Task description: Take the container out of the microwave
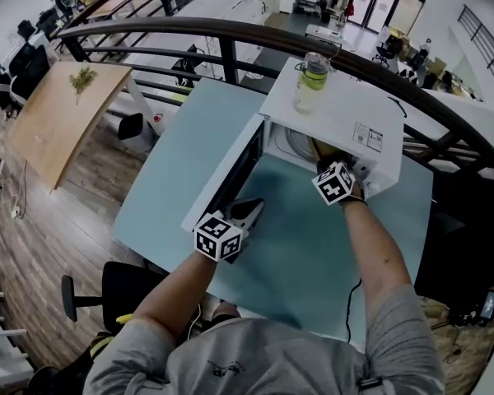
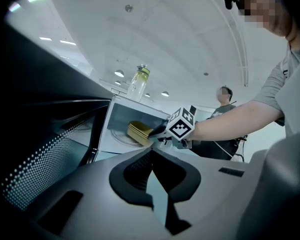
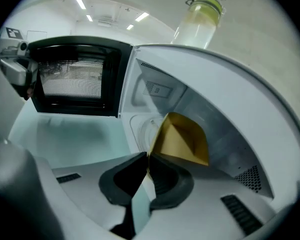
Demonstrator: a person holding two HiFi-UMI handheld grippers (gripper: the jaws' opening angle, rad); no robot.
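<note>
While the container [image 3: 182, 139] is still inside the microwave [image 1: 329, 109], I'd call this the grasp step: reached and gripped, not yet extracted.

Status as I read it:
- Door [image 1: 235, 175] is swung fully open to the left. Done.
- Right gripper [image 3: 147, 164] is inside the cavity mouth. Its jaws are closed on the near edge of the container, at a corner of the rim. Grip looks made, but it's a thin bite right at the tips.
- Container is a yellow, square-ish open tray over the turntable [image 3: 140, 129]. From the right gripper view it looks tipped, but I can't tell whether it's lifted or still resting on the glass.
- Left gripper [image 2: 151, 154] hangs over the table [image 1: 305, 245] in front of the door. Its jaws are together with nothing between them, so it's idle.

Left to do: draw the tray out through the opening, clear the cavity lip, set it on the table.

Contents:
- The tray's inside faces the right gripper camera and I see only bare yellow walls. It looks empty, though the far bottom corner isn't fully visible.
- Bottle [image 1: 313, 81] stands upright on top of the microwave. It's clear with a green band near the lid and pale yellowish contents. I can't confirm the fill level. Not part of the task.

Risk, my judgement: an edge pinch on a light tray could pivot during the pull, so keep it slow and level.
</note>
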